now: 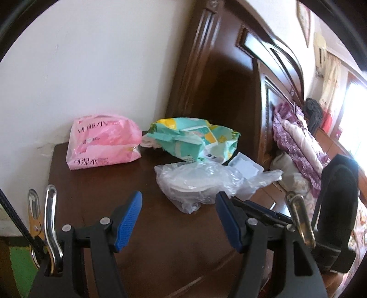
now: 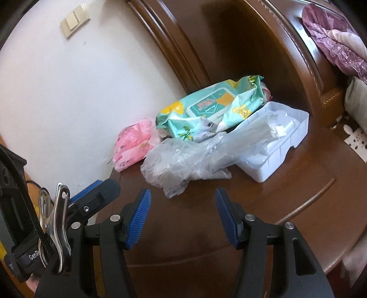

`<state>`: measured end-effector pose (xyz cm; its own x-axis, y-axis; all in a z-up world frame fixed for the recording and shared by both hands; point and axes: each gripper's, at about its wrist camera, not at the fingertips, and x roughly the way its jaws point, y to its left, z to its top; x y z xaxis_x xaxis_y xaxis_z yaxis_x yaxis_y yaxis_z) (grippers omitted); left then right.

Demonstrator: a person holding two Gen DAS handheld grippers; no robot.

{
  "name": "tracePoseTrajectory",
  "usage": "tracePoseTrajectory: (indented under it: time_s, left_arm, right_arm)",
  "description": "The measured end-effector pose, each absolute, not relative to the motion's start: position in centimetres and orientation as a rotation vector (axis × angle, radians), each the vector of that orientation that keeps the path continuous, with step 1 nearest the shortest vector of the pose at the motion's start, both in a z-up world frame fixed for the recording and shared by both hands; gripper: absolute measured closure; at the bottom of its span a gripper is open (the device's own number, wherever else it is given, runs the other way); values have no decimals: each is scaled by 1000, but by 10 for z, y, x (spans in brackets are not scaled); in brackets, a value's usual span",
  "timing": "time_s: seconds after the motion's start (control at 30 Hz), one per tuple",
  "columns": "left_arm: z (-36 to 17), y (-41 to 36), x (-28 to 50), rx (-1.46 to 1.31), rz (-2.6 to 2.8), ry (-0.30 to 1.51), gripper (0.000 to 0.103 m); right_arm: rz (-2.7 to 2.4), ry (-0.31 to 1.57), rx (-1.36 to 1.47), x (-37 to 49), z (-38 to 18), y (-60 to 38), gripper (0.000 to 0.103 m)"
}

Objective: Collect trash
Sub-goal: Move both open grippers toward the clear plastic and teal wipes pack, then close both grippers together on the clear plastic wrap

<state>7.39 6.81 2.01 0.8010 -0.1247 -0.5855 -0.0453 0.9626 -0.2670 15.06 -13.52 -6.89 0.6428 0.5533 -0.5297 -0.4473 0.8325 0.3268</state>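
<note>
A crumpled clear plastic bag [image 1: 201, 181] [image 2: 183, 160] lies on the dark wooden nightstand [image 1: 96, 188] [image 2: 286, 188]. Behind it sit a torn green wet-wipe pack [image 1: 195, 139] [image 2: 213, 107], a pink tissue pack [image 1: 103, 142] [image 2: 133, 144] and a white plastic tray [image 1: 245, 165] [image 2: 275, 146]. My left gripper [image 1: 179, 220] hovers just short of the clear bag, open with nothing between its blue pads. My right gripper [image 2: 183, 217] also stands open and empty, in front of the bag. The left gripper's tip [image 2: 96, 194] shows at the left of the right wrist view.
A white wall [image 1: 91, 68] backs the nightstand, with a switch plate [image 2: 74, 20]. A tall wooden headboard [image 1: 229, 80] [image 2: 229, 45] rises at the right. Purple bedding [image 1: 296, 137] [image 2: 332, 41] lies on the bed beyond it.
</note>
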Motion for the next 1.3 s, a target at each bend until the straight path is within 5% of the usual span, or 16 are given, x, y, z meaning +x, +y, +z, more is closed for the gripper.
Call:
tracePoseTrajectory:
  time_s: [0.77, 0.8, 0.87, 0.93, 0.97, 1.0, 1.03, 1.3]
  left_arm:
    - [-7, 45, 161, -125, -198, 759, 21]
    - [-8, 44, 166, -132, -223, 767, 24]
    - [-13, 47, 175, -175, -283, 791, 70]
    - [-11, 51, 174, -196, -267, 805, 98]
    - [-9, 53, 171, -195, -275, 799, 99]
    - [-6, 56, 165, -203, -294, 776, 100]
    - [-4, 58, 161, -213, -306, 768, 101]
    - [3, 73, 131, -248, -272, 732, 101]
  right_arm:
    - [621, 823, 539, 219, -82, -190, 38]
    - [624, 819, 517, 218, -82, -185, 38]
    - [634, 813, 496, 220, -83, -173, 38]
    - [633, 806, 497, 227, -85, -166, 39]
    - [635, 800, 496, 229, -85, -164, 47]
    - [637, 793, 505, 231, -86, -164, 75]
    - [632, 788, 512, 231, -88, -161, 89]
    - [686, 761, 504, 216, -91, -147, 92]
